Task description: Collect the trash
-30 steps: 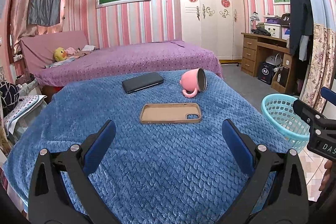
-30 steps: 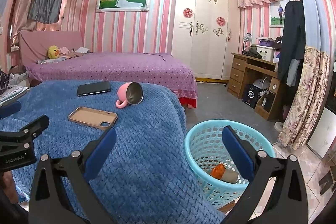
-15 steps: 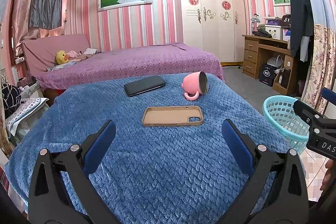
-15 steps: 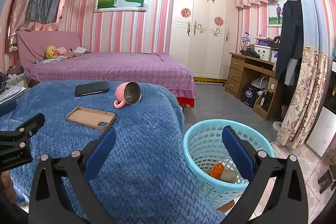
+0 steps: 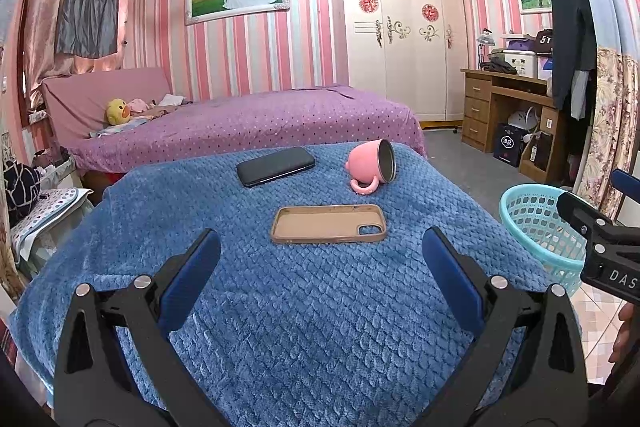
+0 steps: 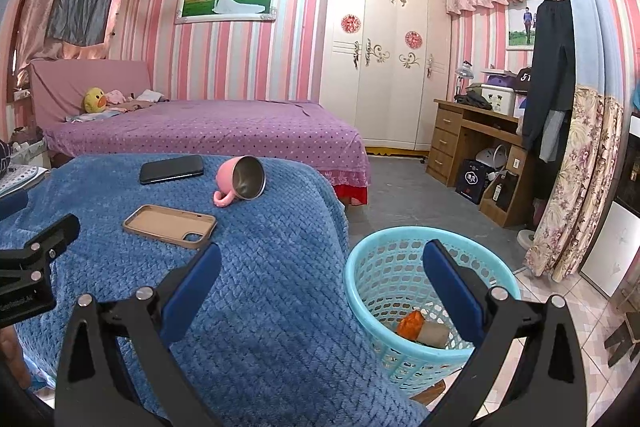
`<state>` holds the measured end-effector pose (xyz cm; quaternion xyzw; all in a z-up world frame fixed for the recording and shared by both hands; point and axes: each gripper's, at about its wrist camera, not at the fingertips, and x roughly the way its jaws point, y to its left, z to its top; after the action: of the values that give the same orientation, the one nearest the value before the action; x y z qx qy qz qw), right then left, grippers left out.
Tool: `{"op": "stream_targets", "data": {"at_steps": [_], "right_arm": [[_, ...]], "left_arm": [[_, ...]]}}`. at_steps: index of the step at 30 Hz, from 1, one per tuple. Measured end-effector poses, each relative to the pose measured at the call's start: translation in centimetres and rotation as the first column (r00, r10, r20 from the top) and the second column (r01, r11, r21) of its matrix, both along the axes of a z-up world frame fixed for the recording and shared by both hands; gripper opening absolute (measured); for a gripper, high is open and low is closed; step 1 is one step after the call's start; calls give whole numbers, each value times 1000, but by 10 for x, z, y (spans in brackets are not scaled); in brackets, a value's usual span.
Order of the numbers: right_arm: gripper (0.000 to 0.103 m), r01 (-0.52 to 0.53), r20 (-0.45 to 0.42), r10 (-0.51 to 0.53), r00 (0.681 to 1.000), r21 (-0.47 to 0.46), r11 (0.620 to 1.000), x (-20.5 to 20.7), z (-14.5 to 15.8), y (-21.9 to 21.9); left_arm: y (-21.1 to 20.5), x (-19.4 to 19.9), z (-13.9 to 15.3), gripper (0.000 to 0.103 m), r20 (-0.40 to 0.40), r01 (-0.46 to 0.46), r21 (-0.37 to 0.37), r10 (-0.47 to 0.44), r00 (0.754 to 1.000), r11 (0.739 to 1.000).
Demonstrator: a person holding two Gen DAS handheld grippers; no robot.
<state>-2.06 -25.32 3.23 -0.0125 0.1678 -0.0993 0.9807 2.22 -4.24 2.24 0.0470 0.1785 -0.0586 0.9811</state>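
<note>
The left gripper was held spread wide and empty above the blue quilted blanket covering the surface. Just beyond its blue-padded fingers, a tan rectangular phone case was laid flat, inner side up. Farther back, a black smartphone was seen beside a pink metal-lined mug tipped on its side. The right gripper was likewise held spread, gripping nothing, over the blanket's edge and a light-blue perforated plastic basket standing on the floor beside the surface. Inside the basket, an orange crumpled wrapper and a beige cylindrical piece of trash were seen touching at the bottom.
</note>
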Motion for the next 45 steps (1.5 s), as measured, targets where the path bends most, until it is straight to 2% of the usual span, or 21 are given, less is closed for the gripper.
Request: {"op": "stream_targets", "data": {"at_steps": [45], "right_arm": [[98,17,-1,-17,1000,-1,1000,2,0,-2]], "left_arm": [[-3,-4,1,98,5,1,0,-1,1000,1000]]}}
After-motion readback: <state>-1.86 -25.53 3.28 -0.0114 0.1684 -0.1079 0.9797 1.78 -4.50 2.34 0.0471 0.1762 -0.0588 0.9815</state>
